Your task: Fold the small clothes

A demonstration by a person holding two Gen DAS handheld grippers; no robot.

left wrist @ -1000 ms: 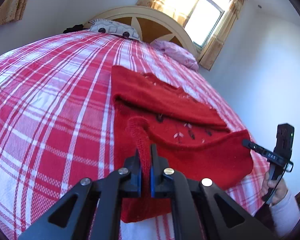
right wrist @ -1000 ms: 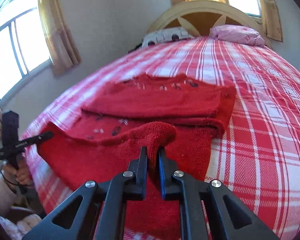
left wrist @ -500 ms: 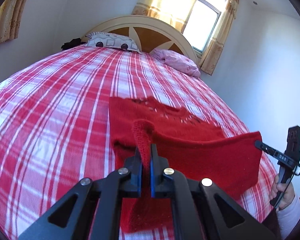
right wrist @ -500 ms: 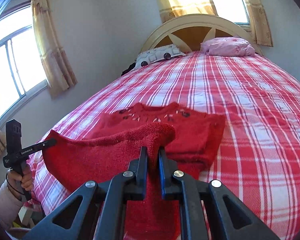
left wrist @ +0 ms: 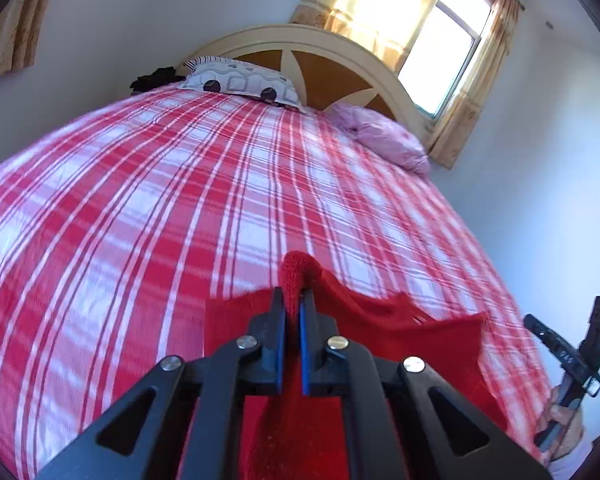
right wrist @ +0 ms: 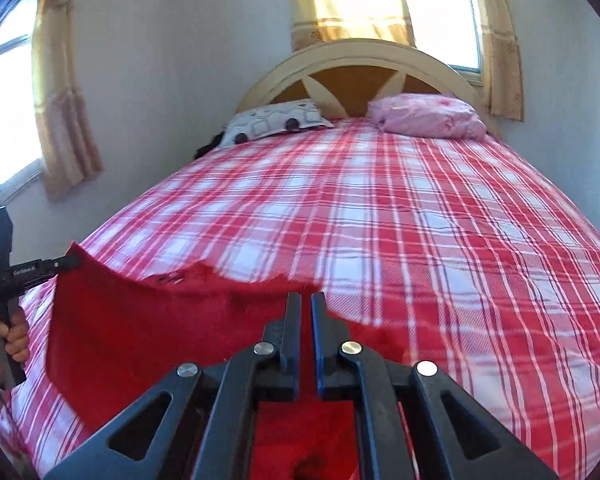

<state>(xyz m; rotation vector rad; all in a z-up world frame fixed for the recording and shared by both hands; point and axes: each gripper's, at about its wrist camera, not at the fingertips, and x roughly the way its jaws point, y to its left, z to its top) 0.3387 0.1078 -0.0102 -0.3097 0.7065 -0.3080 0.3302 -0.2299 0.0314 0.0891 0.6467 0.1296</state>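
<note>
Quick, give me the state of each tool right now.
Left tool: closed, pinching an edge of the red sweater.
Right tool: closed on the other edge of that sweater, lifted off the plaid bedspread.

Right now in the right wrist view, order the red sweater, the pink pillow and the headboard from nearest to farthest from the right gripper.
1. Red sweater: pinched in the right gripper, spreading left.
2. Pink pillow: far end of the bed, right of centre.
3. Headboard: behind the pillow, against the wall.
</note>
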